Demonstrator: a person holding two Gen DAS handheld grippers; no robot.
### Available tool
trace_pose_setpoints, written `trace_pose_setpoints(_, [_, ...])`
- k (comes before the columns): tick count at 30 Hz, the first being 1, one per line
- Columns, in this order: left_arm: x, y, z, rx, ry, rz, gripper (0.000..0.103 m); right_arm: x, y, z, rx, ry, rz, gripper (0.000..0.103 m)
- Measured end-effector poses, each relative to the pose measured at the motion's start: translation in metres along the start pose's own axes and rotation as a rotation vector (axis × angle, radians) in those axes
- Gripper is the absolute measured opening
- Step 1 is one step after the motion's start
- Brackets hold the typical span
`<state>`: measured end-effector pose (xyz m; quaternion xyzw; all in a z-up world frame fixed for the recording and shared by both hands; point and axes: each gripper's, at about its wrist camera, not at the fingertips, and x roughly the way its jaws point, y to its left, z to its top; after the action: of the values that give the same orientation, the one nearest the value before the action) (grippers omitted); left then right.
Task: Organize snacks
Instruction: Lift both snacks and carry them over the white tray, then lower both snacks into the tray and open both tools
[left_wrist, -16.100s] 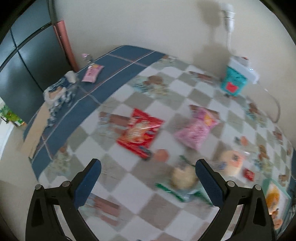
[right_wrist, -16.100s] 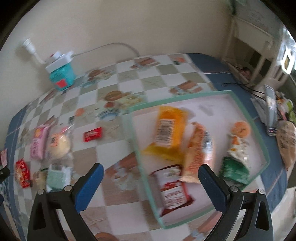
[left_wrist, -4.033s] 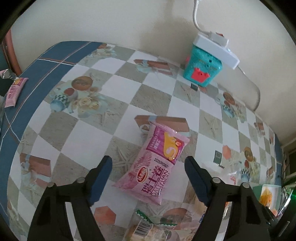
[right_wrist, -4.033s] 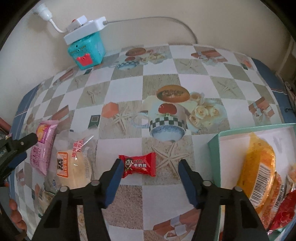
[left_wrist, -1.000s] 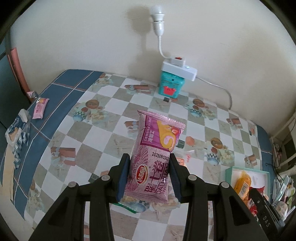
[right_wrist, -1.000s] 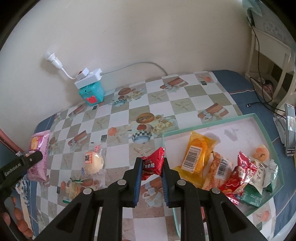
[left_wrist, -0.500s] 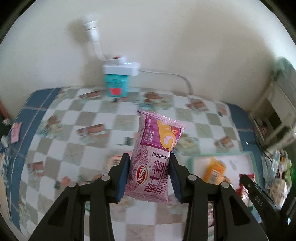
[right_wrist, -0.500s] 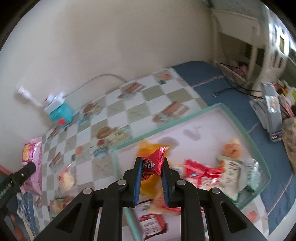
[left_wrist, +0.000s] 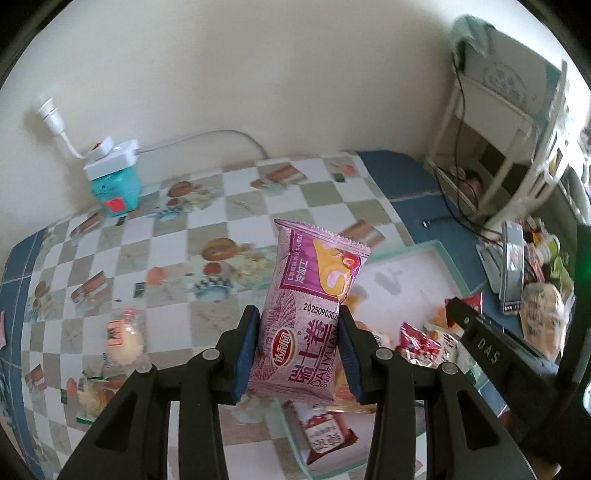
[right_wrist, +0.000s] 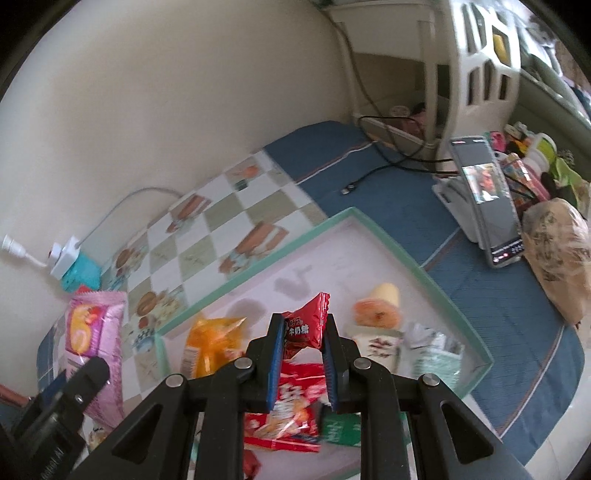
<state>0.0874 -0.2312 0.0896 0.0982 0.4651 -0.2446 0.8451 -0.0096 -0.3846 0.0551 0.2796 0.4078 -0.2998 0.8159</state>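
Left gripper (left_wrist: 297, 354) clenching a pink snack bag (left_wrist: 310, 314) upright; right gripper (right_wrist: 303, 354) pinching a small red candy (right_wrist: 306, 328), both hanging over the green-rimmed tray (right_wrist: 406, 254).

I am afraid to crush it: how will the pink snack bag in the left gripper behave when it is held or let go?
The pink snack bag stands upright between the left gripper pads, so it is probably puffy, fairly stiff and light. Its glossy wrapper may slip. Dropped, it would likely land flat in the tray.
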Motion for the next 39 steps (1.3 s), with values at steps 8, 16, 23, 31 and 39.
trace_pose_setpoints(8, [0.023,-0.019,-0.005,0.039,0.057,0.003,0.043,0.016,-0.013,0.001,0.023,0.033,-0.031,0.021])
trace_pose_setpoints(16, [0.041,-0.028,-0.012,0.058,0.105,0.005,0.044,0.032,-0.020,-0.001,0.039,0.071,-0.034,0.021])
trace_pose_setpoints(23, [0.050,-0.030,-0.015,0.059,0.130,0.006,0.044,0.041,-0.020,-0.004,0.044,0.090,-0.036,0.021])
trace_pose_setpoints(31, [0.054,-0.032,-0.017,0.063,0.144,0.006,0.044,0.045,-0.022,-0.004,0.053,0.106,-0.048,0.021])
trace_pose_setpoints(39, [0.058,-0.032,-0.018,0.054,0.159,0.006,0.046,0.055,-0.021,-0.007,0.041,0.157,-0.067,0.024])
